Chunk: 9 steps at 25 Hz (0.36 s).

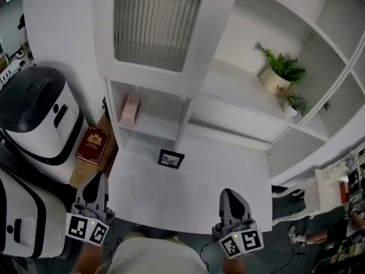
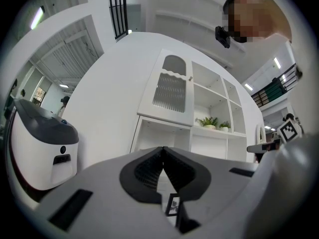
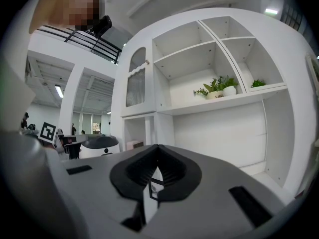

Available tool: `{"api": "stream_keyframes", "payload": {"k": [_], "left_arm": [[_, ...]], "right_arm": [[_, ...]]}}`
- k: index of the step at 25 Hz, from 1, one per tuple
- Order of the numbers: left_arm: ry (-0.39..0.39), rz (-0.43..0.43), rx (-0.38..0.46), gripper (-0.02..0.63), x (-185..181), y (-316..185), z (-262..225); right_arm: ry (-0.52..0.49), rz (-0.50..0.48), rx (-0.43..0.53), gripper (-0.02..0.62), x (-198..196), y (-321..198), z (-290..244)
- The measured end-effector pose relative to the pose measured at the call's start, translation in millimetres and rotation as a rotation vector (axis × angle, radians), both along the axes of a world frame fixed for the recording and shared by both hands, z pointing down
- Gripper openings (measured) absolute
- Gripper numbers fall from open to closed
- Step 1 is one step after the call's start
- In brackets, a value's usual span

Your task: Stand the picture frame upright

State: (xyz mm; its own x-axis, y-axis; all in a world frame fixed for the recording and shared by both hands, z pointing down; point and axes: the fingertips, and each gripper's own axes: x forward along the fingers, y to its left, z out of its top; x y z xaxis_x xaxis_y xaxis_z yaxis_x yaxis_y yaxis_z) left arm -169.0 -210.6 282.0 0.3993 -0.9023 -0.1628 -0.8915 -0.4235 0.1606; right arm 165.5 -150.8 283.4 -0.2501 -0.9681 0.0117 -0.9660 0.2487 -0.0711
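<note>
Head view: the picture frame (image 1: 171, 158) is sitting on the white desk (image 1: 188, 201), just in front of the low open shelf, and is showing its face to the camera; it is probably lying flat, face up, though I am not able to rule out a backward lean. The left gripper (image 1: 98, 178) is hovering over the desk's near left corner and the right gripper (image 1: 229, 194) over the near edge; both are staying well apart from the frame and are carrying nothing.

Left gripper view: the left gripper (image 2: 163, 149) is showing its jaws pressed together with nothing between them; the frame (image 2: 173, 204) is peeking through the gap below the tips, far ahead.

Right gripper view: the right gripper (image 3: 157, 148) is likewise showing jaws fully together and empty; a dark outline that I am taking for the frame (image 3: 154, 189) is showing below them.

Judgement: the task is sitting at its start; the approach is not yet begun. The next move is calling for opening one pair of jaws, reaching forward to the frame's top edge, pinching it and tipping it up; the other gripper is likely being needed to steady the base.
</note>
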Motion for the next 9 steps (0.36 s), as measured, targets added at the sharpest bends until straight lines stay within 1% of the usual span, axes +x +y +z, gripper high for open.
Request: {"api": "stream_keyframes", "payload": {"k": [9], "left_arm": [[-0.003, 0.006, 0.003, 0.017, 2.7, -7.3, -5.9]], "right_arm": [[-0.008, -0.008, 0.005, 0.009, -2.7, -8.8, -4.8]]}}
